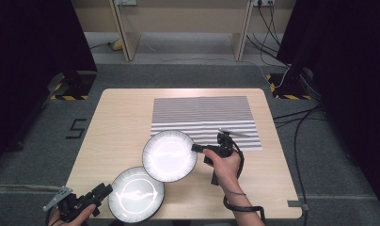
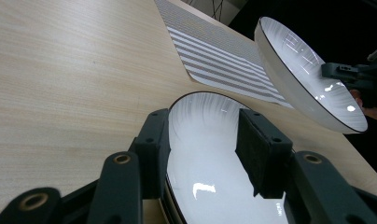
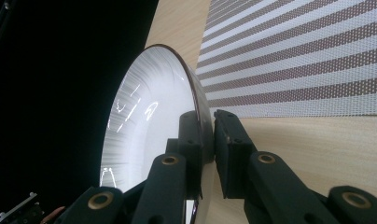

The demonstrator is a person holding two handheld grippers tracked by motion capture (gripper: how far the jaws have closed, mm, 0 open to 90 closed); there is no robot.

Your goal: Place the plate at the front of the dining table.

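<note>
Left tongs [image 1: 105, 189]: at the near left corner of the bench [image 1: 122, 122], held in a hand [image 1: 71, 215]. In the left gripper view their jaws stand apart, one on each side of the near plate's rim, with a clear gap at the inner jaw. Not clamped.
Near plate [image 1: 136, 194]: white with a dark rim, lying flat on the bench at its near edge, left of centre. Its far right edge is just beside the other plate; whether the two touch cannot be told.
Far plate [image 1: 169, 156]: same white with a dark rim, near the middle of the bench. In the left gripper view [image 2: 308, 70] it is tilted and lifted off the wood, with its far edge over the near edge of the mat.
Striped mat [image 1: 204, 117]: grey and white stripes, lying flat on the far right part of the bench.
Right tongs [image 1: 196, 148]: held in the right hand [image 1: 225, 165], closed on the right rim of the far plate. In the right gripper view [image 3: 206, 140] the jaws pinch the rim from both sides.
</note>
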